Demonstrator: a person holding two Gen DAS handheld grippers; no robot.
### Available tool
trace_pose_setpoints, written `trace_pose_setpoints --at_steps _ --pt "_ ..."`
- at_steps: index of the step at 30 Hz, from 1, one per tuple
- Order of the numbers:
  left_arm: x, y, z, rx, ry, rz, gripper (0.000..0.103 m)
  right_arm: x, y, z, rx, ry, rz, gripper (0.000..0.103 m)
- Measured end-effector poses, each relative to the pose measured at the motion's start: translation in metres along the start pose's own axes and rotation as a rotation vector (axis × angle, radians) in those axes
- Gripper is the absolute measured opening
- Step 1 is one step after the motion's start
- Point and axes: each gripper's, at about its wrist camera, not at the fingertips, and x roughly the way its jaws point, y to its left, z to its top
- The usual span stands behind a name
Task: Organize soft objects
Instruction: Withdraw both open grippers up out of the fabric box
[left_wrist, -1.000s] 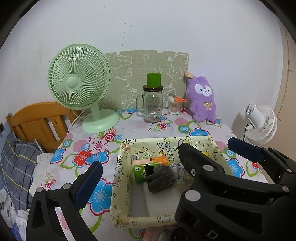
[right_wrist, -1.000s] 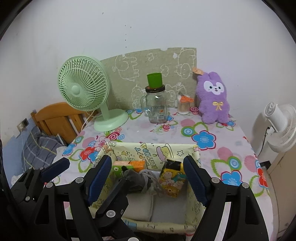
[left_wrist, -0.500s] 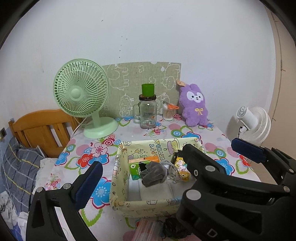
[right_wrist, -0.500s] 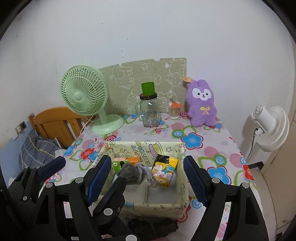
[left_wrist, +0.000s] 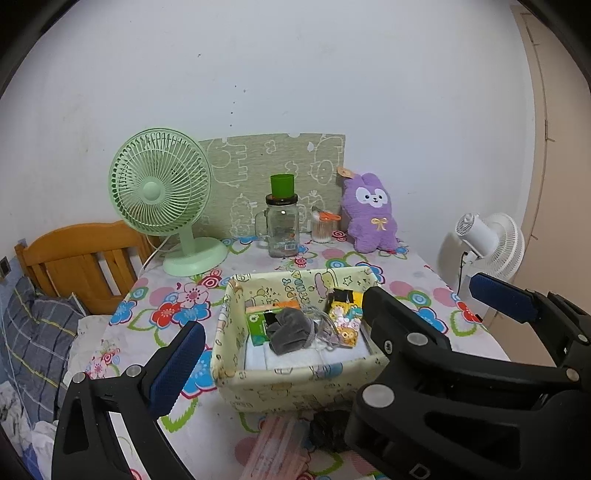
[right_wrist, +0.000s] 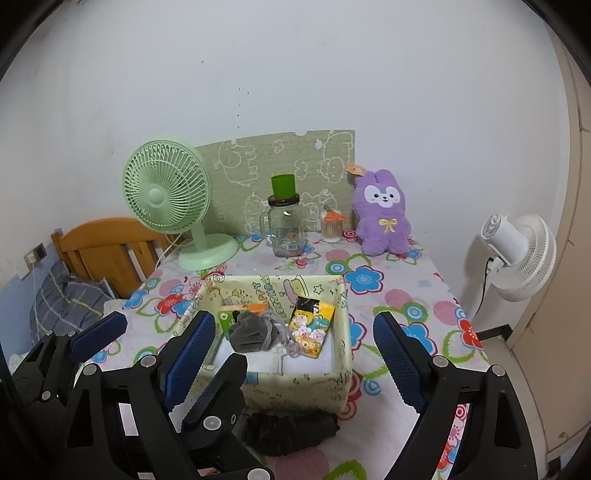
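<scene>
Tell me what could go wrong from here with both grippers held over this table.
1. The dark fuzzy item lies on the table against the fabric box; grabbing it could drag the light box.
2. The pink pack lies near the table's front edge and could get pushed off.
3. The right gripper is opening with nothing between its fingers.

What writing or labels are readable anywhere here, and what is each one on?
"HAPPY": partly readable in green letters, tilted, on the inner back wall of the yellow fabric box; the rest of that print is too blurred.
Label on the glass jar: too small to read.
Green carton in the box: a logo shows, words unreadable.
Cartoon packet in the box: pictures only legible, text too small.
Tag on the purple plush: unreadable.
</scene>
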Motion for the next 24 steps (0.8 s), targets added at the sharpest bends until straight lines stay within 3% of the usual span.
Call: trace_pose_setpoints --at_steps 24 --pt "-0.014 -0.009 -0.049 0.028 0.036 -0.038 0.103 -0.018 -0.001 -0.051 -0.004 0.026 -0.016 0.094"
